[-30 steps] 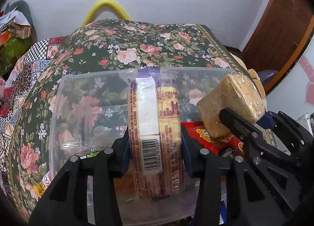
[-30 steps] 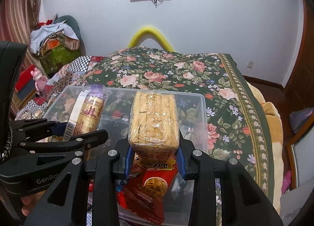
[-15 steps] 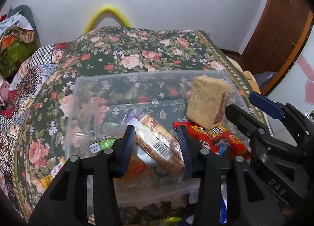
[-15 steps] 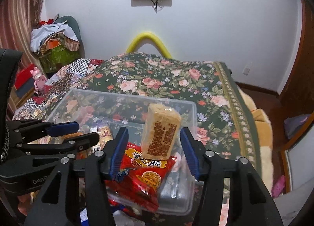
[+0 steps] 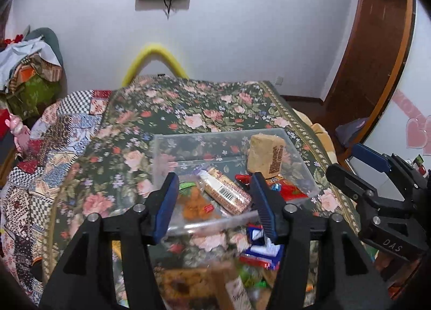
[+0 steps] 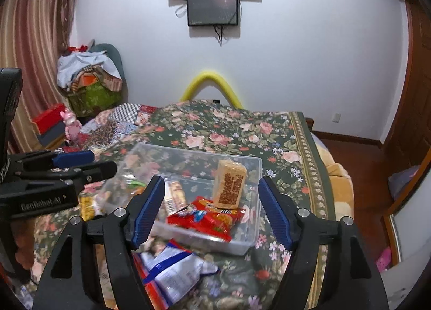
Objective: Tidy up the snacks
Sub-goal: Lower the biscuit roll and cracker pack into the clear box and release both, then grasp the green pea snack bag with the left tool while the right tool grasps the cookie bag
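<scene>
Both packets have left the tongs: the long biscuit roll (image 5: 227,194) now lies slanted in the clear tub (image 5: 301,159) on the bed, the cracker block (image 6: 229,184) propped on a red packet (image 6: 204,218). Left tongs (image 5: 215,202) and right tongs (image 6: 212,210) have just been opening, empty, lifted back. Loose packets (image 6: 172,264) lie nearer, below the right tongs.

Left hand-held gripper (image 5: 214,203): black frame, blue ribbed pads, silver screws, "GenRobot.AI" | Right hand-held gripper (image 6: 211,211): same build, "DAS"
</scene>
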`<state>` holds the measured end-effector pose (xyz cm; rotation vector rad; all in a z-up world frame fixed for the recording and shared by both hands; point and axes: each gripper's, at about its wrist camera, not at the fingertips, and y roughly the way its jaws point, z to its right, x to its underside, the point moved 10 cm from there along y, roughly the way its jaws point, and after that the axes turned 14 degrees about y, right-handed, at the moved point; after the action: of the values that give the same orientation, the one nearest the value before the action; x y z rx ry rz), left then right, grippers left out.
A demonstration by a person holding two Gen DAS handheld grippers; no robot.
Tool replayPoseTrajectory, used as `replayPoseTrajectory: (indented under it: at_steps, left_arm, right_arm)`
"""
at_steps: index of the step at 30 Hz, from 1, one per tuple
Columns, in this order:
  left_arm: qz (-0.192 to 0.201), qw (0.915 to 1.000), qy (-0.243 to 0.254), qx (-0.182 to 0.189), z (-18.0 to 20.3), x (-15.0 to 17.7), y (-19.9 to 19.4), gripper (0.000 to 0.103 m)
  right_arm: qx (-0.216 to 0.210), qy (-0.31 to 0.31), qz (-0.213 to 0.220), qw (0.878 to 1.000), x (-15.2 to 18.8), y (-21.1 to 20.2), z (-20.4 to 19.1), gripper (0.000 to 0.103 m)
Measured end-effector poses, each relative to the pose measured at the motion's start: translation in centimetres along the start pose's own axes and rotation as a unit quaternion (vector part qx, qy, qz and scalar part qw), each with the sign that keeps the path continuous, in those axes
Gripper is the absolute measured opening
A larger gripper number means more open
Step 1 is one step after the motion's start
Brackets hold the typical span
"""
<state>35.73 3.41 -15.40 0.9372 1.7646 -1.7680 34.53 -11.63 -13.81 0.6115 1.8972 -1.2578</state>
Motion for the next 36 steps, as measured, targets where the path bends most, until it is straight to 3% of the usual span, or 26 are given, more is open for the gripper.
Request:
replayPoseTrajectory:
  at_steps: [9, 15, 19, 28, 36]
  left_arm:
    - [0.002, 0.9996, 0.019, -0.019, -1.9, 3.6, -5.8, 0.067]
    - [-0.015, 0.9991, 0.029, -0.026, -3.3, 7.6, -7.2, 0.074]
    - [-0.038, 0.9986, 0.028, -0.023, -4.3, 10.8, -6.6, 0.079]
    - [-0.102, 0.9947, 0.006, -0.014, -6.2, 18.0, -3.4, 0.079]
    - [-0.142, 0.9898, -0.003, 0.004, -6.5, 22.4, -0.1, 0.079]
  right_arm:
    - [-0.007, 0.004, -0.009, 1.000, 3.1, -3.2, -1.5, 0.072]
    - [-0.005, 0.015, -0.035, 0.999, 6.2, -3.5, -1.8, 0.074]
    - [0.002, 0.023, -0.056, 0.998, 8.6, -3.6, -1.9, 0.077]
    - [0.018, 0.044, -0.111, 0.993, 14.0, -2.9, -1.2, 0.081]
    - [0.025, 0.053, -0.166, 0.984, 17.5, -1.2, -1.3, 0.081]
